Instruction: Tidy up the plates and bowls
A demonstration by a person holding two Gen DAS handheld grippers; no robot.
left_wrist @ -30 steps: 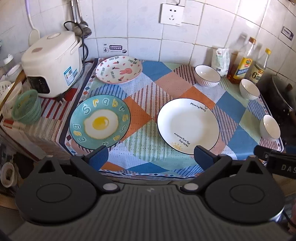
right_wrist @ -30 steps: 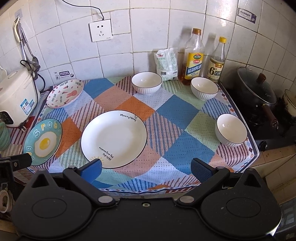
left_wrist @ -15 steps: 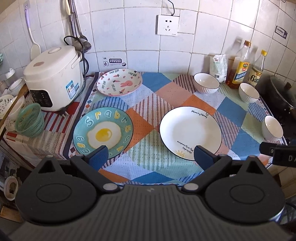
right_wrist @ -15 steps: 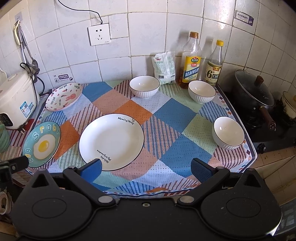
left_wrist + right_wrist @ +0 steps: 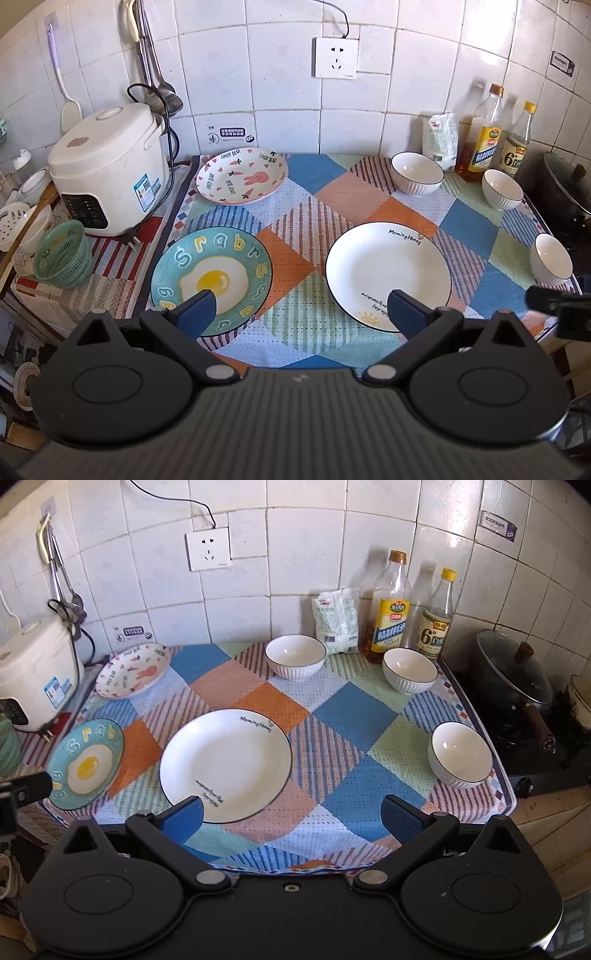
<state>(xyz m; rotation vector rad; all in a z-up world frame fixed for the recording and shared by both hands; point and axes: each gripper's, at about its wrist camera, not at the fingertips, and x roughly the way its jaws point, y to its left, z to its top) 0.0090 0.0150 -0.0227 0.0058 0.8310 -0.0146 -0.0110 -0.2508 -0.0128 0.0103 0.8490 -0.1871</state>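
Three plates lie on the checked cloth: a white plate in the middle, a teal fried-egg plate to its left, a pink rabbit plate at the back left. Three white bowls stand apart: one at the back centre, one by the bottles, one at the right edge. My left gripper hangs open above the near edge, between the egg plate and the white plate. My right gripper hangs open over the cloth's front edge, holding nothing.
A white rice cooker and a green basket stand at the left. Two bottles and a white packet line the tiled back wall. A lidded black pot sits on the stove at the right.
Both grippers have pulled back and risen slightly, so the counter looks farther away and more wall shows. Plates and bowls have not moved.
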